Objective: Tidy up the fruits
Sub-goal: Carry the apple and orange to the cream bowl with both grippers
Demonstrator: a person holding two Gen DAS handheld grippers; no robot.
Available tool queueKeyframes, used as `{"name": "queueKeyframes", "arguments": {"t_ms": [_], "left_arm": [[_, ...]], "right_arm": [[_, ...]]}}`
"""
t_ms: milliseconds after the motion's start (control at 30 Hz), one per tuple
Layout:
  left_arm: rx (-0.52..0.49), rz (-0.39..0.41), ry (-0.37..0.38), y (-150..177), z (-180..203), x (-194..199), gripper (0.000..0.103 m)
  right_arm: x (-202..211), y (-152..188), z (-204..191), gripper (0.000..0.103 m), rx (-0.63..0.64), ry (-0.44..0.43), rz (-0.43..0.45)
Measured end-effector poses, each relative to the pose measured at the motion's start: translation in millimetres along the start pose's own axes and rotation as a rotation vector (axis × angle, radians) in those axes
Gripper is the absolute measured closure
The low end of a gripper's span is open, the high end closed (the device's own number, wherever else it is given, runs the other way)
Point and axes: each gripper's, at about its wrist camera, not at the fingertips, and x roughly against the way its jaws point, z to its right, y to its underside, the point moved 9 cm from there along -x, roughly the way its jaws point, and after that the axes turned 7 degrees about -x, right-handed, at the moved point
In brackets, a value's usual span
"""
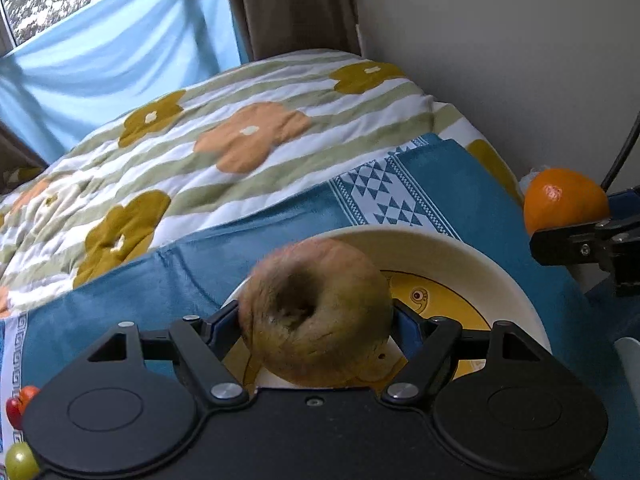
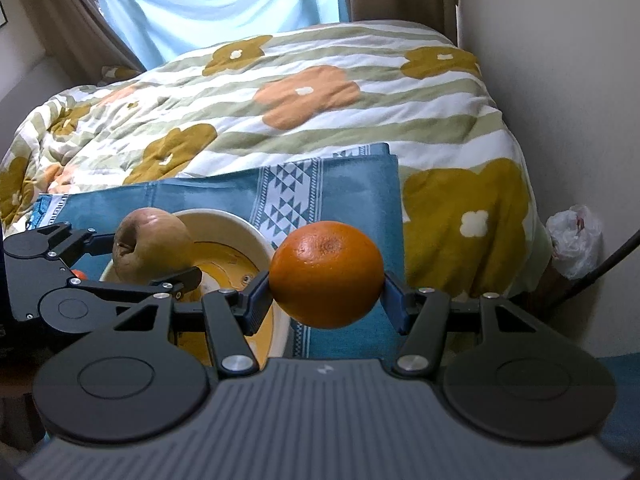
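Observation:
My left gripper is shut on a brownish-green apple and holds it over the white bowl with a yellow inside. The apple and the left gripper also show in the right wrist view, above the bowl. My right gripper is shut on an orange, held above the blue cloth just right of the bowl. The orange shows at the right edge of the left wrist view.
The bowl stands on a blue patterned cloth laid on a flowered quilt. A red fruit and a green fruit lie at the lower left. A white plastic bag and a dark cable are by the wall at right.

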Motion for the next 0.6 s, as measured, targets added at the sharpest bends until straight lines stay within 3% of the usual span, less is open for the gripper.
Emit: {"name": "queueKeyframes", "arguments": {"t_ms": [100,433,600], "left_arm": [[-0.014,0.053,-0.018,-7,-3,13,0.003],[0.069,0.043,-0.021,4,-30,43,0.003],[0.136,0.012,-0.037,22,-46,53,0.003]], "right_arm": [[1,-1,3,0.030,0.002,0.006,0.001],[4,1,-4,0.030,0.052,-0.017,-0.001],[-6,11,-38,0.030,0.180,-0.024,-0.014]]}}
